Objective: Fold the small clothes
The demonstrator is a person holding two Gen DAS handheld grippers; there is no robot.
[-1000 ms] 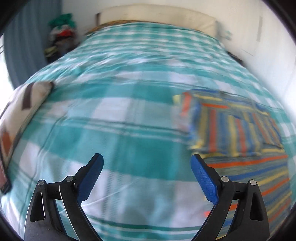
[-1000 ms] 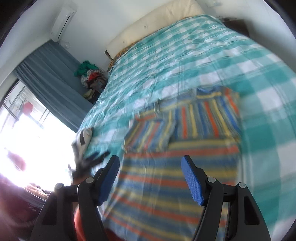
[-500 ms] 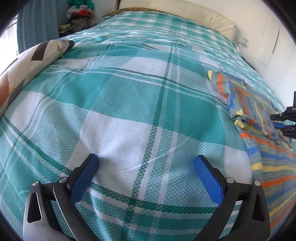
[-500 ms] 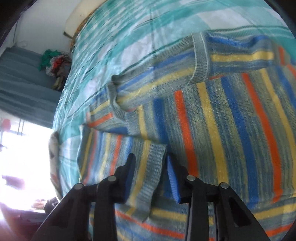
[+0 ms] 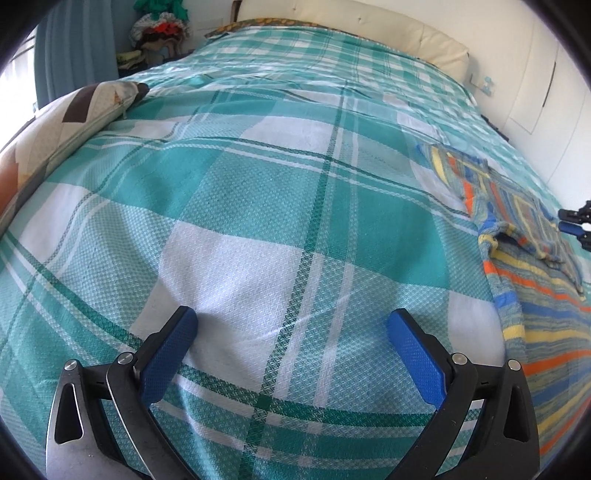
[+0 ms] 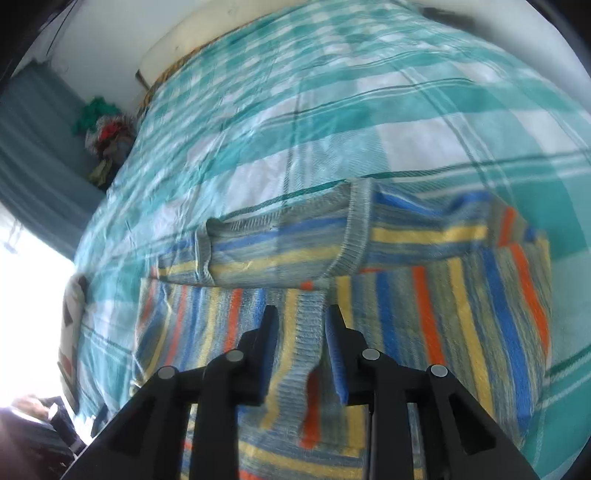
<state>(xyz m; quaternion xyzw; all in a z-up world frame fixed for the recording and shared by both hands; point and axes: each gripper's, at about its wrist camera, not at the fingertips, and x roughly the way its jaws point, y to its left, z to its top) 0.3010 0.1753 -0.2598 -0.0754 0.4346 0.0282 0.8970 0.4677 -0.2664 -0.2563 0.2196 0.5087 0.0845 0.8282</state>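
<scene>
A small striped knit sweater (image 6: 424, 295) in blue, yellow, orange and grey lies on the teal plaid bedspread (image 6: 332, 110), both sleeves folded across the chest. My right gripper (image 6: 301, 325) is shut on the ribbed cuff (image 6: 308, 332) of the left sleeve and holds it over the body. In the left wrist view the sweater (image 5: 517, 229) lies at the right edge, and the right gripper's tips (image 5: 572, 221) show beside it. My left gripper (image 5: 291, 332) is open and empty, low over the bare bedspread (image 5: 258, 184), well left of the sweater.
A patterned cushion (image 5: 55, 122) lies at the bed's left edge. A pile of clothes (image 5: 159, 33) sits at the far left corner by a blue curtain. A cream headboard (image 5: 369, 33) and a white wall close the far side.
My right gripper dropped onto the sweater and closed on the sleeve cuff, then lifted it. My left gripper sank low over the bare bedspread and stayed open.
</scene>
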